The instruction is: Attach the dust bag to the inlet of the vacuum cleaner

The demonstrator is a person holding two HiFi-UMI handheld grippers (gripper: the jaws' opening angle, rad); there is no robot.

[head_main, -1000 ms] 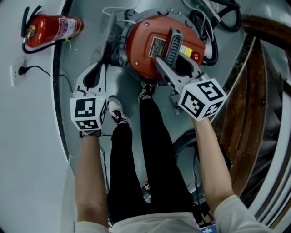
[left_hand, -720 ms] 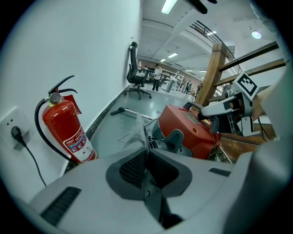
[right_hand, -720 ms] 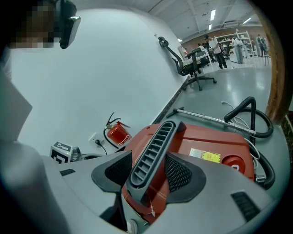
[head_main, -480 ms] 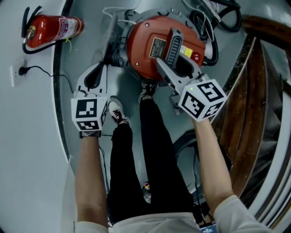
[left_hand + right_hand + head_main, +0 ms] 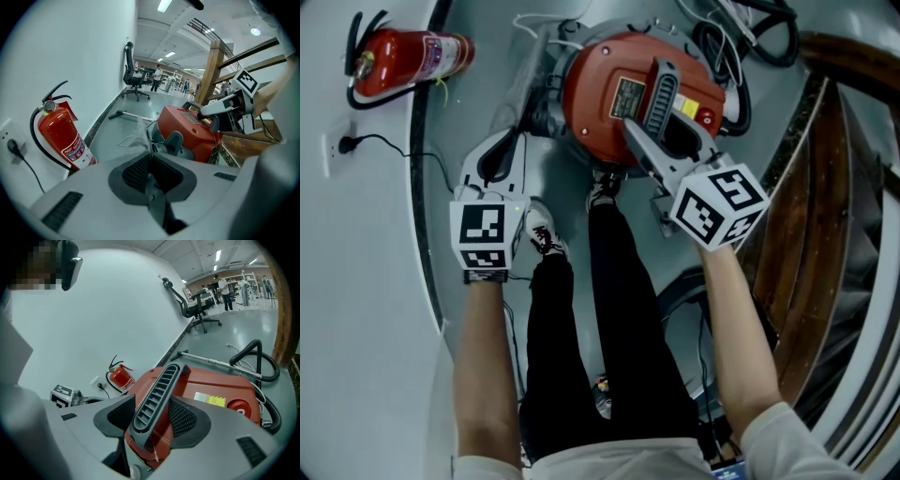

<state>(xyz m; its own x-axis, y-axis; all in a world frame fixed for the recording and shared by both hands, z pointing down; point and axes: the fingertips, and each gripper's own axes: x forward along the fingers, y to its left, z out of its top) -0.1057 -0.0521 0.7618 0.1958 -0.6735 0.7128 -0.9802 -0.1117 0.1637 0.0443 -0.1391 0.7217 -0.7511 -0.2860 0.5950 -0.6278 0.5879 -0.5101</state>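
The red vacuum cleaner [image 5: 623, 94] stands on the grey floor ahead of my feet, with a grey ribbed handle [image 5: 661, 89] across its top. My right gripper [image 5: 652, 150] is shut on that handle [image 5: 157, 394], a pad pressing on each side. Left of the vacuum, my left gripper [image 5: 508, 141] is shut on a thin whitish dust bag [image 5: 525, 75]. In the left gripper view the bag [image 5: 139, 133] rises limp out of the jaws [image 5: 149, 157]. A grey fitting [image 5: 171, 143] sticks out of the vacuum's near side just beyond the bag.
A red fire extinguisher [image 5: 403, 58] lies by the white wall, near a socket with a plug [image 5: 342, 145]. Black hose [image 5: 741, 37] coils behind the vacuum and a metal wand [image 5: 220, 363] lies on the floor. Wooden rails [image 5: 825, 187] run at right. My legs and shoes [image 5: 544, 234] stand below.
The left gripper has shifted slightly right toward the vacuum with the bag. The right gripper stays on the handle.
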